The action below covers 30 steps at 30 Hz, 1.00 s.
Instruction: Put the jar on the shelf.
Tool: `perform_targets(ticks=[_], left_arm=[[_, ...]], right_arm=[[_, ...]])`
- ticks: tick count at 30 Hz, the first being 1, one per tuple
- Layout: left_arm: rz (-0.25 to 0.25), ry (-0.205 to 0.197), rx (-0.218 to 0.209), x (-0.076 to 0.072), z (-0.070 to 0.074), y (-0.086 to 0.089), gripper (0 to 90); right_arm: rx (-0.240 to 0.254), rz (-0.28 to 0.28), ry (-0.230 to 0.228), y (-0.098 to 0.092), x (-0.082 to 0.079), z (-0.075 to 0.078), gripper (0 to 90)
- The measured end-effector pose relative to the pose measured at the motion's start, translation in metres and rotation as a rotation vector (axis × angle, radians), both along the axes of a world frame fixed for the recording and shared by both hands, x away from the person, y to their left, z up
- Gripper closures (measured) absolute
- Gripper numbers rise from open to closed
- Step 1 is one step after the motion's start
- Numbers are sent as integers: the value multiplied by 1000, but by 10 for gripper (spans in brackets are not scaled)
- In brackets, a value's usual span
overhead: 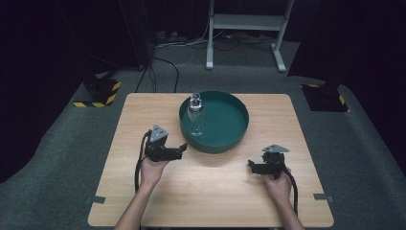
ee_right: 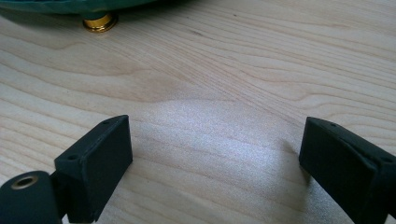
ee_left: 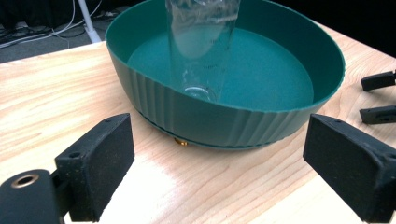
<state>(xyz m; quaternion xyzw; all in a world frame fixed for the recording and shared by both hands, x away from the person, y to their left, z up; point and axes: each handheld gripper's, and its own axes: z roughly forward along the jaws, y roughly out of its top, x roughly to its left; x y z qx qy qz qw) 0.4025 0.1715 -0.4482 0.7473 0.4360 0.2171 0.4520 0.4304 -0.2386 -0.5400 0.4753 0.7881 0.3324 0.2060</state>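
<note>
Two forearms come in nearest the camera in the high view, each hand carrying a claw over the wooden bench [overhead: 210,191]. Held low in the person's left hand, the left claw [overhead: 183,147] points toward the green bowl [overhead: 239,129] and sits just beside its near-left wall, apart from it. Its jaws stand spread wide with nothing between them; in the left gripper view the left claw [ee_left: 219,168] frames bare wood, and straight ahead of it rises the ribbed outer wall of the green bowl [ee_left: 210,116]. Inside that bowl, beyond the near wall, a clear glass cylinder [ee_left: 198,51] stands upright on the bowl's flat floor, on the side closest to the left claw; in the high view the clear glass cylinder [overhead: 195,115] rises above the rim. A small brass foot [ee_left: 180,141] shows under the bowl's edge, directly ahead of the left claw.

Off to the right, the right claw [overhead: 250,165] rests low over the bench, near the bowl's near-right side but clear of it. Its jaws are also spread, empty; the right claw [ee_right: 215,158] looks along the wood grain, with a brass foot [ee_right: 99,22] ahead and to its left.
</note>
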Motion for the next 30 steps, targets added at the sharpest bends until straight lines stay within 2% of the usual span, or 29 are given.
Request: perform_targets(ticks=[18,30], left_arm=[[-4,28,-11,-2,-17,-2,92],[14,64,42,-2,-45,-5,93]], right_arm=[[0,0,0,0,0,0,96],[0,0,0,0,0,0,96]])
